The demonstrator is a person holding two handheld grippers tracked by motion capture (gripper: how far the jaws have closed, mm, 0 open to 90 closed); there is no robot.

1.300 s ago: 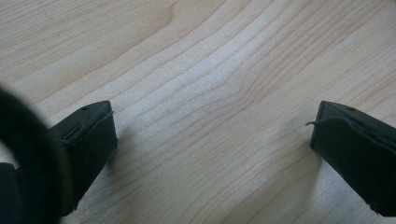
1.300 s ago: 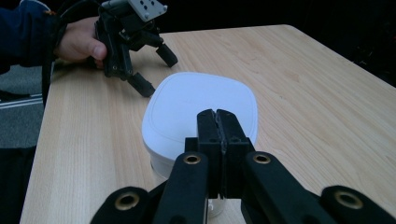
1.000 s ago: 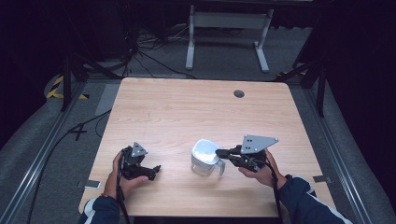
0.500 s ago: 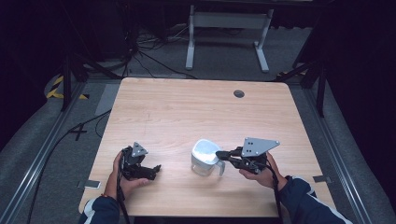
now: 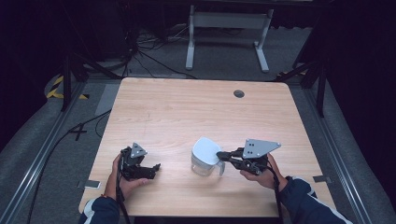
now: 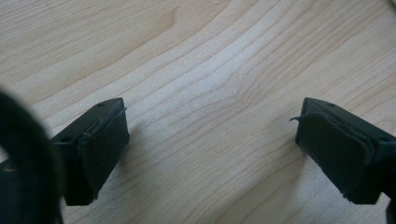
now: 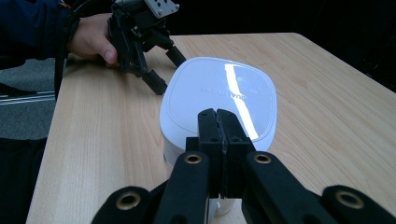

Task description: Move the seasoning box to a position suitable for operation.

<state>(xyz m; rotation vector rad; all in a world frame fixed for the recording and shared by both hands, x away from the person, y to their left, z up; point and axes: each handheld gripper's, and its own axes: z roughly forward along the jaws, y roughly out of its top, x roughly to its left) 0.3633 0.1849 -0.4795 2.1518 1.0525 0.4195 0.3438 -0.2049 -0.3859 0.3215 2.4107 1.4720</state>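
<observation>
A clear pitcher [image 5: 205,157] with a white lid [image 7: 219,95] stands on the wooden table [image 5: 196,109], near its front edge. The right gripper [image 5: 222,153] reaches the lid's rim from the pitcher's right — jaws pressed together, with nothing visible between them. Well left of the pitcher, the left gripper [image 5: 155,167] rests low over the table, jaws spread wide and empty.
</observation>
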